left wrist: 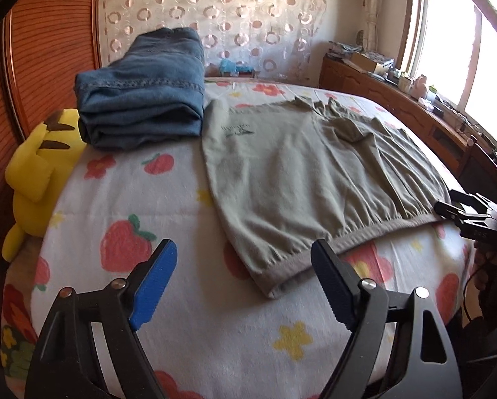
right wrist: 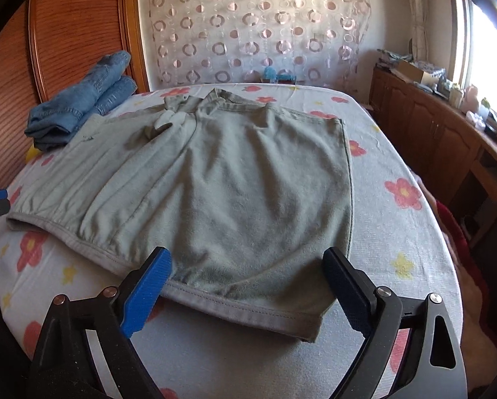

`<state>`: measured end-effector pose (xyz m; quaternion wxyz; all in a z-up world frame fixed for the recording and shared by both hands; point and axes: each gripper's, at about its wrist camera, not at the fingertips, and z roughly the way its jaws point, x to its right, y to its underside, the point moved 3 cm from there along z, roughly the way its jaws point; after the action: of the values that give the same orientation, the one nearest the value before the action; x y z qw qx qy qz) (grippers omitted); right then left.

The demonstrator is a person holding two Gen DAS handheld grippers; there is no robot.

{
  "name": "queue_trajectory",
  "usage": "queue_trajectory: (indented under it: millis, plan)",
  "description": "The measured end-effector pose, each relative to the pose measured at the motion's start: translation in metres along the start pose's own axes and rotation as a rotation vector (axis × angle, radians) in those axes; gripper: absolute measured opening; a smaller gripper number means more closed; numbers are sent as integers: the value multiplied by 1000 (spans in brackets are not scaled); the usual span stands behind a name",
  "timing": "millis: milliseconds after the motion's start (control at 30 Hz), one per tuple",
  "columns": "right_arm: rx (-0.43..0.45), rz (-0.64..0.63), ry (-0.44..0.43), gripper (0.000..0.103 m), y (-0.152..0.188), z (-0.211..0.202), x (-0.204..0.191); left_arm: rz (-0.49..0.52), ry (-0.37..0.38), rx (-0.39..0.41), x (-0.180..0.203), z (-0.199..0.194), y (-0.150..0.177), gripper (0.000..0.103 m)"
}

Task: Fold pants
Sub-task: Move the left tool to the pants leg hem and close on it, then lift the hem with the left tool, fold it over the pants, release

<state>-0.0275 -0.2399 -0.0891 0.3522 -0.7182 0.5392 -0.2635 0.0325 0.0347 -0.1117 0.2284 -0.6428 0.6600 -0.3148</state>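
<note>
Grey-green pants point(left wrist: 314, 173) point(right wrist: 235, 183) lie flat on the flowered bed sheet point(left wrist: 148, 199), waistband at the far end and ribbed hems toward me. My left gripper point(left wrist: 245, 246) stands open just above the sheet, and the near left hem corner lies between its blue-padded fingers without touching the pads. My right gripper point(right wrist: 246, 252) is open too. It straddles the near right hem, and the cloth runs under the gap between its fingers. The other gripper shows at each view's edge.
Folded blue jeans point(left wrist: 142, 99) point(right wrist: 82, 106) sit at the far left of the bed. A yellow plush toy point(left wrist: 39, 173) lies by the wooden panel on the left. A wooden sideboard point(right wrist: 441, 133) with clutter runs under the window on the right.
</note>
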Motion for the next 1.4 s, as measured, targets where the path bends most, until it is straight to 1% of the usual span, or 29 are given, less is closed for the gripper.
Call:
queue_trajectory:
  millis: [33, 200, 233, 267, 300, 367, 400, 533, 567, 600, 633, 700, 733, 800, 1000, 1167, 1400]
  plan:
    - [4, -12, 10, 93, 1, -4, -2, 2, 9, 0, 1, -1, 1, 82]
    - [21, -10, 8, 94, 1, -15, -6, 11, 28, -26, 3, 0, 6, 61]
    - [27, -12, 9, 94, 1, -20, -7, 12, 31, -31, 3, 0, 8, 59]
    - [31, -13, 9, 94, 2, -21, -6, 16, 33, -36, 4, 0, 9, 54]
    - [35, -12, 9, 94, 4, -24, -7, 18, 37, -39, 4, 0, 11, 52]
    - [38, -13, 10, 94, 8, -28, -8, 20, 49, -43, 5, 0, 15, 52]
    - [41, -12, 10, 94, 11, -28, -10, 21, 52, -48, 6, 1, 17, 49]
    - [49, -11, 8, 94, 12, -20, -11, 25, 50, -49, 7, 3, 18, 47]
    - [51, -10, 8, 94, 11, -17, -11, 26, 53, -48, 7, 3, 18, 41]
    - [52, -10, 8, 94, 8, -13, -11, 27, 54, -48, 7, 3, 18, 40]
    - [54, -11, 8, 94, 10, -15, -11, 29, 58, -45, 7, 3, 18, 36]
    - [56, -10, 7, 94, 4, -7, -9, 29, 67, -44, 7, 3, 18, 26]
    - [57, -9, 6, 94, 4, -6, -9, 26, 76, -41, 8, 3, 18, 23]
    - [55, -10, 6, 94, -5, 3, -6, 27, 82, -30, 9, 0, 16, 10]
    - [44, -17, 1, 94, -9, 3, -5, 34, 109, 23, 14, -13, -1, 8]
    - [30, -22, -11, 94, -15, 6, -2, 71, 132, 72, 27, -21, -32, 8]
    - [52, -1, 7, 94, -20, -3, 9, 171, 176, 121, 65, -21, -71, 7]
